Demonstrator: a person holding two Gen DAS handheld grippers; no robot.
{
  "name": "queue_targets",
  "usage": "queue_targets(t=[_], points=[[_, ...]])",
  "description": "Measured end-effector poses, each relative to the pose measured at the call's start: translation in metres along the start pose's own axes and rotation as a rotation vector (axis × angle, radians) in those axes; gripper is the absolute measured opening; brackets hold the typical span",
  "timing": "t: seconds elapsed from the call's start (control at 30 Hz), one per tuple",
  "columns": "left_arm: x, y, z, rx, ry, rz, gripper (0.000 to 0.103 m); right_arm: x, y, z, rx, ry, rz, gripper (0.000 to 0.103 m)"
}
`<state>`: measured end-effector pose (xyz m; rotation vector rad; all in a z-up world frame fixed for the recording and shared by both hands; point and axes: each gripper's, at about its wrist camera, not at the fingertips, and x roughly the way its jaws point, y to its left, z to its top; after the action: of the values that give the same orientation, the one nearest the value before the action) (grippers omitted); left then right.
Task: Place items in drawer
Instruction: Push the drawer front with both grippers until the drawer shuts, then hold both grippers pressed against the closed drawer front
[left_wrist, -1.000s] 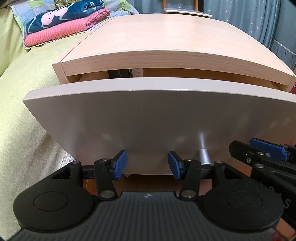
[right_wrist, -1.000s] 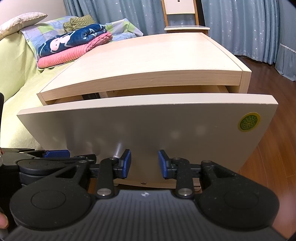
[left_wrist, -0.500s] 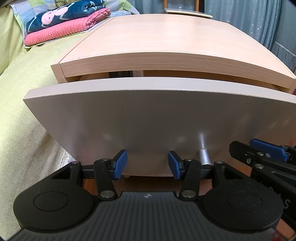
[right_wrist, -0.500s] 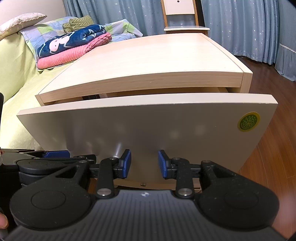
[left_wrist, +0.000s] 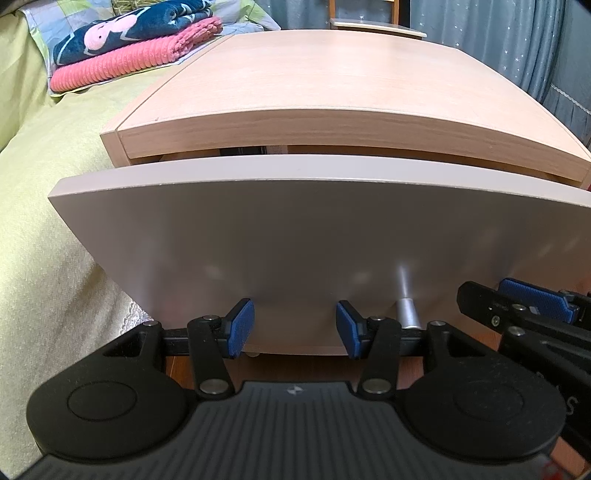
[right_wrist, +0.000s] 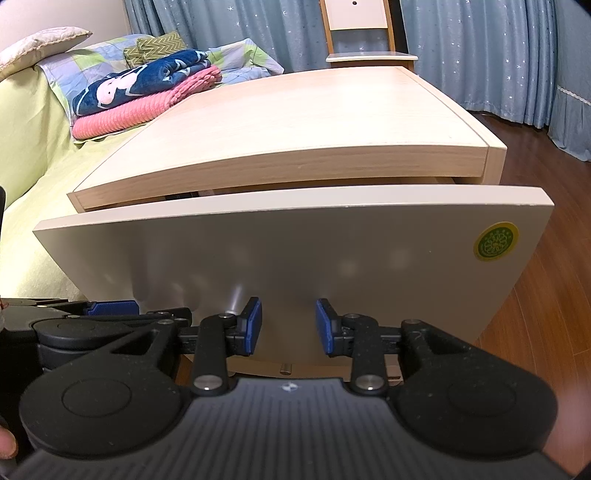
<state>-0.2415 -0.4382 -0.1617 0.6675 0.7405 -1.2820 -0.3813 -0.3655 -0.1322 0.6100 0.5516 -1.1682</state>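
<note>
The pale drawer front (left_wrist: 314, 229) (right_wrist: 295, 254) of a light wood nightstand (left_wrist: 332, 81) (right_wrist: 295, 125) fills both views, pulled out only a little. Through the narrow gap above it a dark item (left_wrist: 243, 150) barely shows; the rest of the drawer's inside is hidden. My left gripper (left_wrist: 294, 326) is open, its blue pads against the lower part of the front, just left of the silver handle (left_wrist: 406, 314). My right gripper (right_wrist: 289, 325) is open too, low on the front, with nothing between its fingers. Each gripper also appears at the other view's edge.
A bed with a yellow-green sheet (left_wrist: 44, 229) lies left of the nightstand, with folded pink and navy blankets (right_wrist: 147, 96) on it. A chair (right_wrist: 365, 40) and blue curtains stand behind. Wooden floor (right_wrist: 546, 295) runs to the right. A green sticker (right_wrist: 495, 242) marks the front's right corner.
The drawer has slid inward, so the gap under the nightstand top is narrower. Both grippers stayed low on the front and moved forward with it, still open.
</note>
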Motion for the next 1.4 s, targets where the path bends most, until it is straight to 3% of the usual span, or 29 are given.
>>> queue_targets(t=[1.4], points=[[0.0057,0.0020,0.0090,-0.022,-0.009,-0.003,0.054,0.0028,-0.0041,0.0076,0.000,-0.020,-0.018,0.028]])
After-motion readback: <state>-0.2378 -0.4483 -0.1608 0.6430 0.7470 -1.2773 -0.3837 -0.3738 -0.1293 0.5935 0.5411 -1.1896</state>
